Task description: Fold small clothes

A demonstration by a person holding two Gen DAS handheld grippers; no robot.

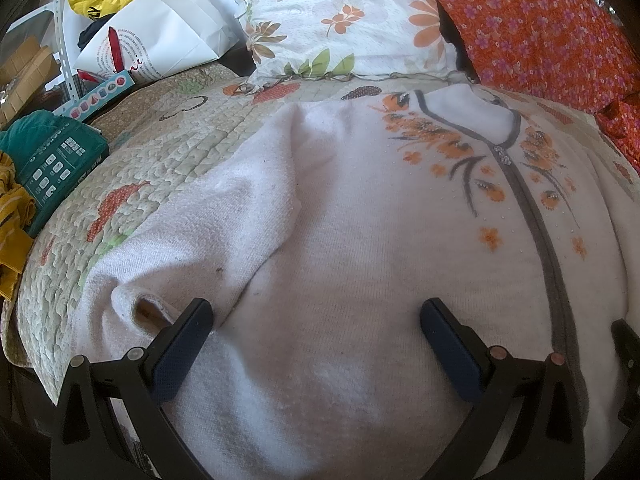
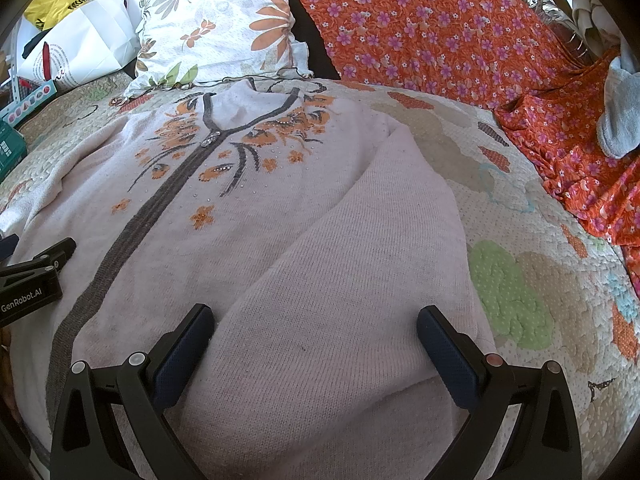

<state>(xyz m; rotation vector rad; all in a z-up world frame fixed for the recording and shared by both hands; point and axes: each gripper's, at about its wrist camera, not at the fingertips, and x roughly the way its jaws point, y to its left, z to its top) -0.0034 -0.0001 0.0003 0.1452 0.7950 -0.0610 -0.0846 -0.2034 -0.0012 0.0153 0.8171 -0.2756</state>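
Cardigan (image 2: pixel 248 216): pale pink-white knit, lying face up and flat on the bed, collar at the far end toward the pillows. Grey zip band (image 2: pixel 160 200) runs down the front centre, closed, small metal pull just below the collar. Orange flowers with grey stems (image 1: pixel 472 160) and tiny beads spread across the chest on both sides of the zip. Both sleeves folded inward over the body: one sleeve (image 1: pixel 224 216) ends in an open cuff, the other sleeve (image 2: pixel 360 264) lies diagonally across the front.
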